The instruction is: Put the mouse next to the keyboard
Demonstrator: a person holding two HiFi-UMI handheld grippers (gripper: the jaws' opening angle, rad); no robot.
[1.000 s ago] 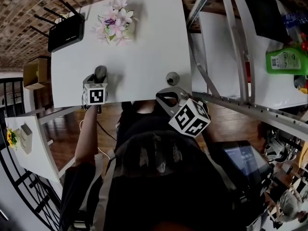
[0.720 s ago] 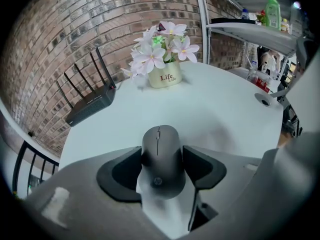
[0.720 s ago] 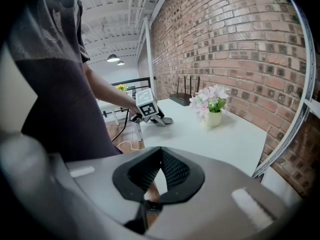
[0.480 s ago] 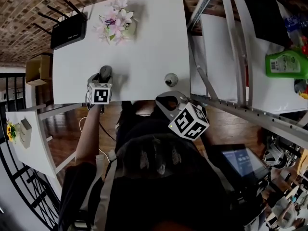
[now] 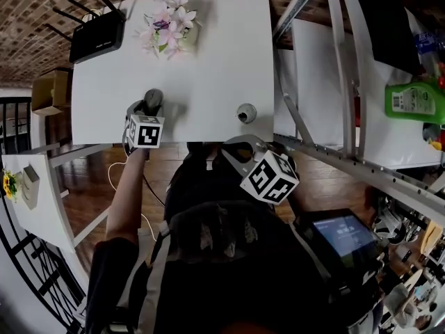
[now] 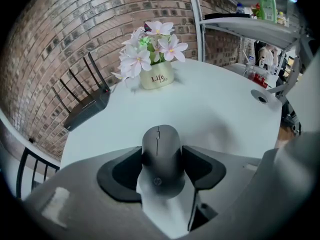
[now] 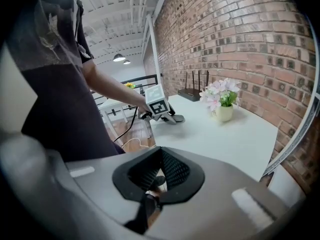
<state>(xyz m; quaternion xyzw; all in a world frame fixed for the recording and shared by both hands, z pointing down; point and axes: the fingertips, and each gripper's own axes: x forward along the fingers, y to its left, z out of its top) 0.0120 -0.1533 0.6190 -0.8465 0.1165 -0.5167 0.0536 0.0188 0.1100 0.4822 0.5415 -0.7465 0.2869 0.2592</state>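
A dark grey mouse (image 6: 161,144) rests near the front edge of the white table (image 6: 220,109). My left gripper (image 6: 161,153) is shut on it, with a black pad against each side, and the jaws have just closed in a little. From the head view, the mouse (image 5: 153,99) pokes out ahead of the left gripper (image 5: 149,107) at the table's near left. My right gripper (image 5: 238,143) hangs off the table's front edge, over the person's body. Its pads (image 7: 172,170) meet at the tips with nothing between them. No keyboard is in view.
A vase of pink flowers (image 5: 169,30) and a black router (image 5: 97,37) stand at the back of the table (image 5: 208,54). A small round grey object (image 5: 246,113) lies near the front right corner. A metal shelf rack (image 5: 348,82) with a green bottle (image 5: 416,92) stands to the right.
My left gripper has slid a short way to the right along the table's front edge with the mouse between its jaws. The right gripper has stayed below the table edge.
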